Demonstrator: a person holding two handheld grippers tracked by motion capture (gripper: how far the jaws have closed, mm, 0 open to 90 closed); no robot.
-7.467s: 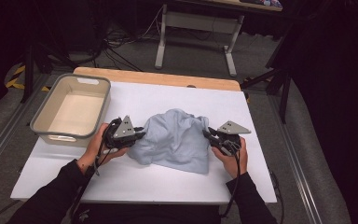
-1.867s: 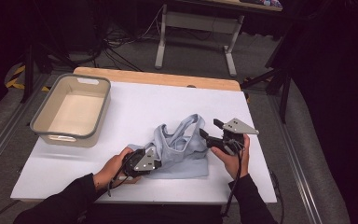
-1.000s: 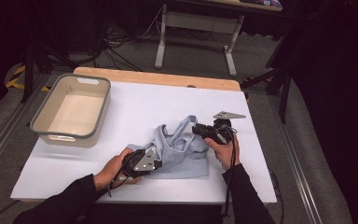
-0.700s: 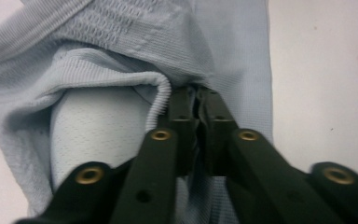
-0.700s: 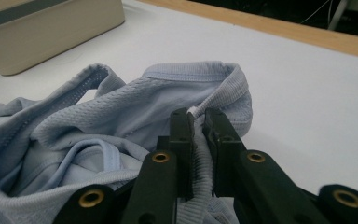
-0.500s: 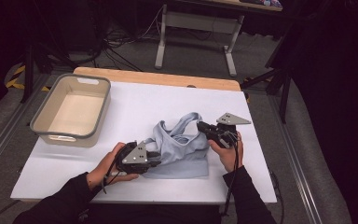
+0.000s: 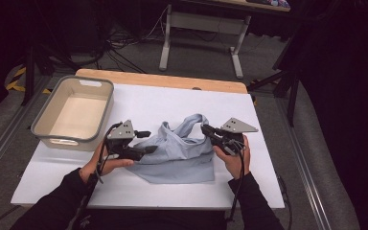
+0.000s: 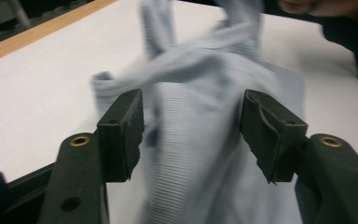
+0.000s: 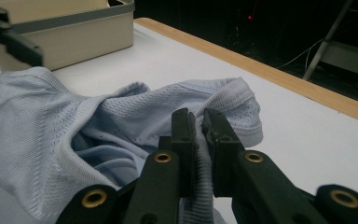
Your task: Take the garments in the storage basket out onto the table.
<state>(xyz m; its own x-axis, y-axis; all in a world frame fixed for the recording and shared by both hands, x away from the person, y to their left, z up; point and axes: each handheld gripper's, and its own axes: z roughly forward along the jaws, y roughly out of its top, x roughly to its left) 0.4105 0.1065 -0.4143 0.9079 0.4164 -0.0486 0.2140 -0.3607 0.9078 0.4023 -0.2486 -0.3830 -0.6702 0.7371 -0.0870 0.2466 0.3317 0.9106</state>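
Garment half-released on white table

Left gripper (image 8: 191, 135) had just been opening; its jaws stood apart, pads clear of the pale blue garment (image 7: 182, 153) lying between them. Right gripper (image 9: 198, 128) was clamped on a fold of cloth at the garment's right edge. Farther left sat a beige tub (image 7: 45, 132).

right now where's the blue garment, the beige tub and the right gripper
blue garment (image 7: 179, 155): high view, on its flat middle.
beige tub (image 7: 104, 106): high view, on its right rim.
right gripper (image 9: 199, 122): right gripper view, between its fingertips, shut on the garment.
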